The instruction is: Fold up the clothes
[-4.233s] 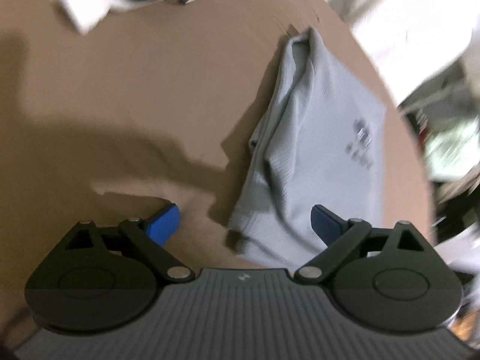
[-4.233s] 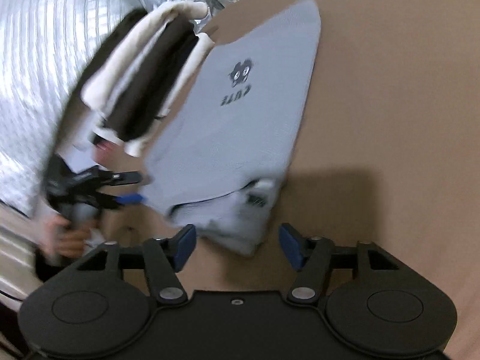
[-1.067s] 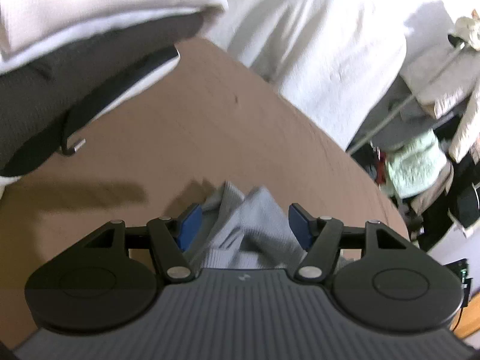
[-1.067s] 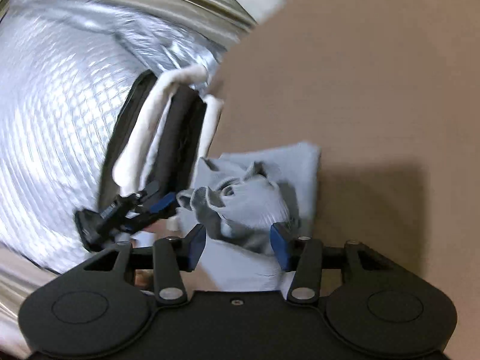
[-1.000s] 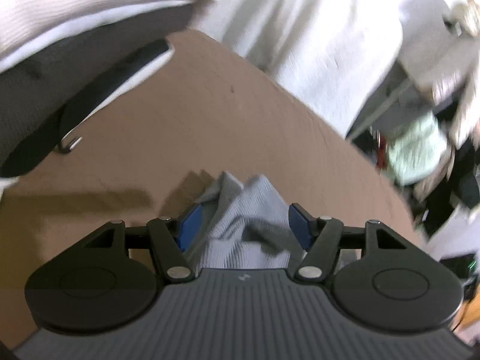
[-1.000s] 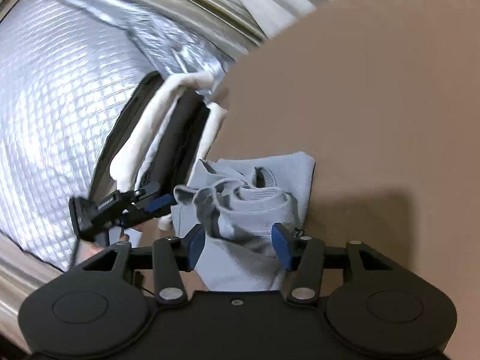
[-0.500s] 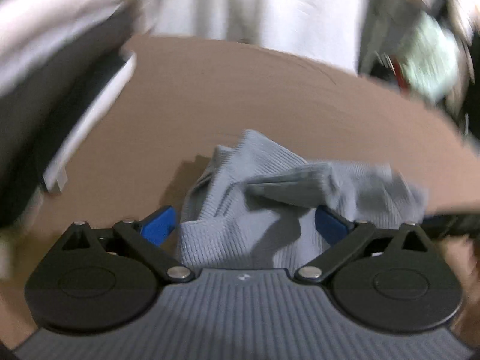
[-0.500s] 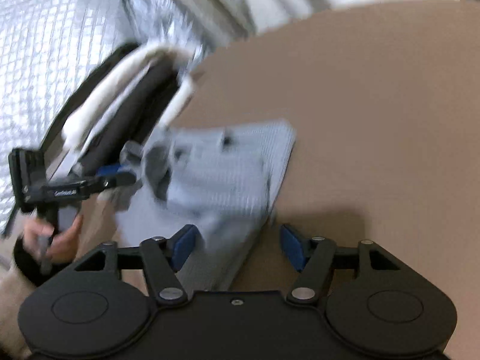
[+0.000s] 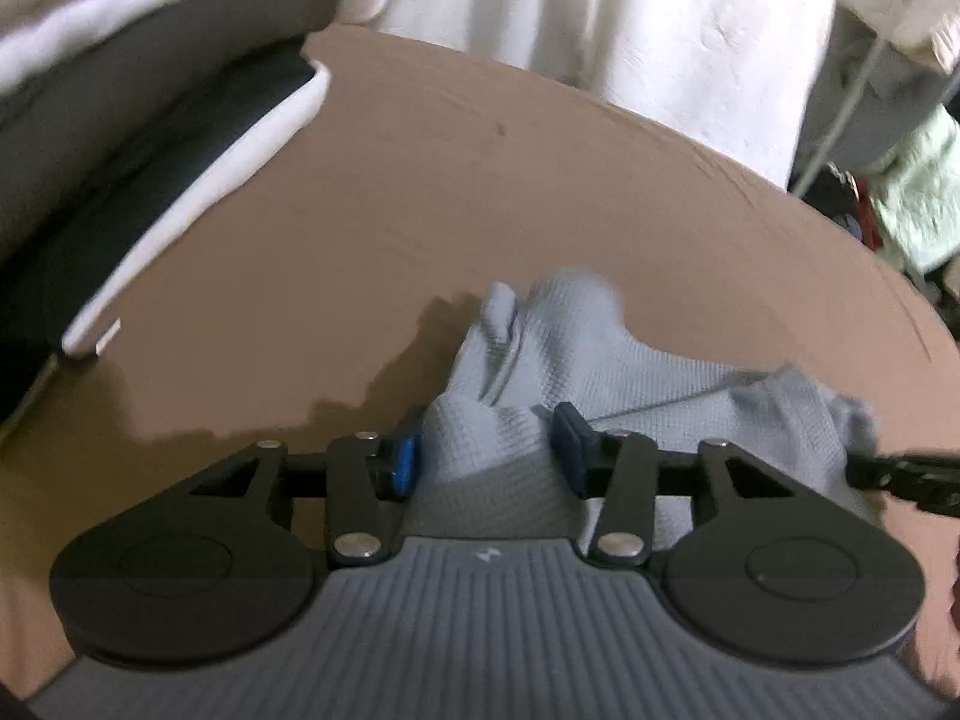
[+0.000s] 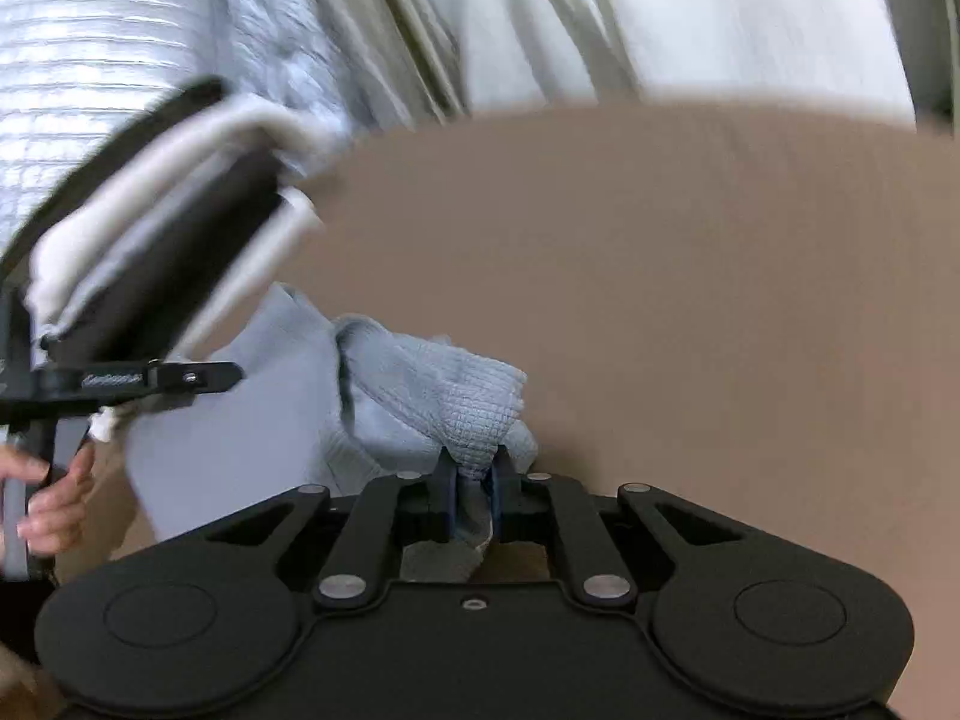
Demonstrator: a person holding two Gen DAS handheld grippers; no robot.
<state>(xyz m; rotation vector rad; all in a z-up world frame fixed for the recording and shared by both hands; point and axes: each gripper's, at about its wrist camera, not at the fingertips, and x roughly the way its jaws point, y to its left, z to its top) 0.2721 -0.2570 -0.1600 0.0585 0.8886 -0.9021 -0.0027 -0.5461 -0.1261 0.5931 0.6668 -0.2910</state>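
The right gripper (image 10: 475, 474) had just been closing, and its jaws were clamped tight on a bunched fold of the grey shirt (image 10: 420, 396), with the cloth pinched between the blue pads and a little of it poking out behind them. From that pinch the shirt spread away to the left of the jaws, rumpled, over the brown surface (image 10: 690, 300).

The left gripper (image 9: 487, 456) had just been opening a little; its jaws stood partly apart with a thick hump of the same shirt (image 9: 540, 360) between them. The blue fingertips (image 9: 405, 461) lay against the cloth on both sides, but whether they pressed on it or only touched it could not be told. Ahead of these jaws the shirt rose in a crumpled peak, then trailed off to the right, where a dark tip of the other gripper met its edge.

A stack of folded white and dark clothes (image 9: 150, 120) lay on the surface (image 9: 480, 180) to the upper left of the left jaws. In the right wrist view a hand (image 10: 51, 498) held the left gripper's handle at the far left.
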